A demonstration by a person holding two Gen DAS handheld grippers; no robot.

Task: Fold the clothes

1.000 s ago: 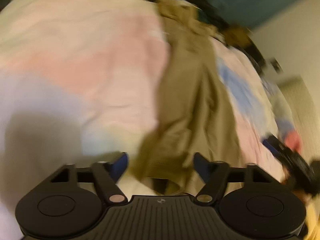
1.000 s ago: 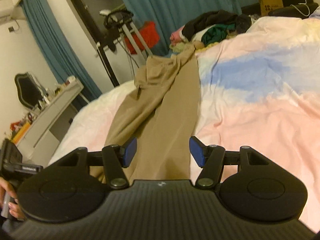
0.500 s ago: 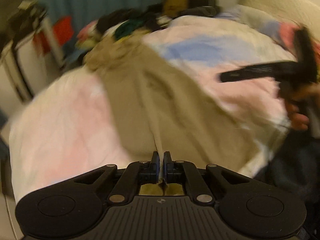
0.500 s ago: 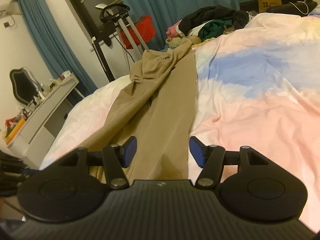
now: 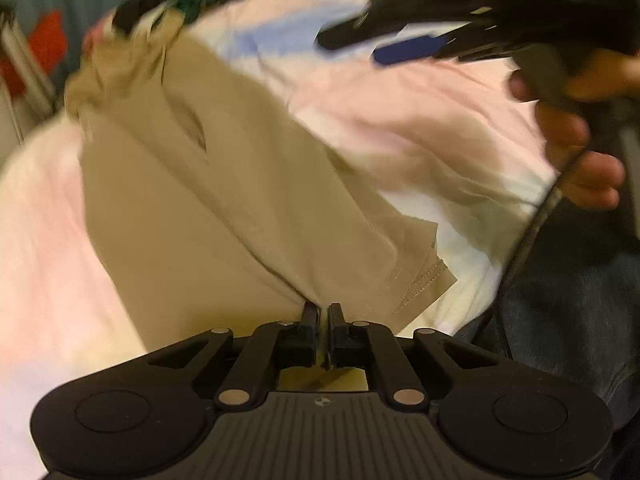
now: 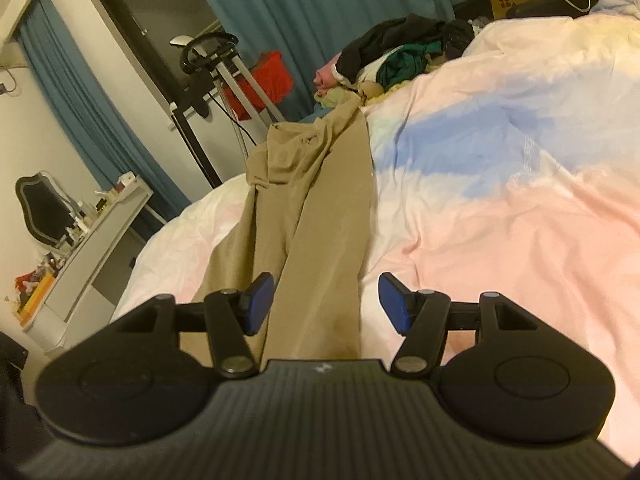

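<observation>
Khaki trousers lie lengthwise on a pastel pink, blue and white bedspread. My left gripper pinches a fold of the trousers near the hem; its jaws are just opening, with the cloth still between the pads. In the right wrist view the trousers run away toward the far bed edge. My right gripper hovers open over one leg, nothing between its blue pads. The left wrist view shows that gripper's blue pad and the hand holding it at upper right.
A pile of dark, green and pink clothes sits at the far end of the bedspread. A white dresser, an exercise machine and a red object stand left. A denim-clad leg is near the bed edge.
My left gripper closed on the trouser fabric, rolled and swept sideways along the bed, pulling the cloth. The right gripper stayed open in place over the trouser leg.
</observation>
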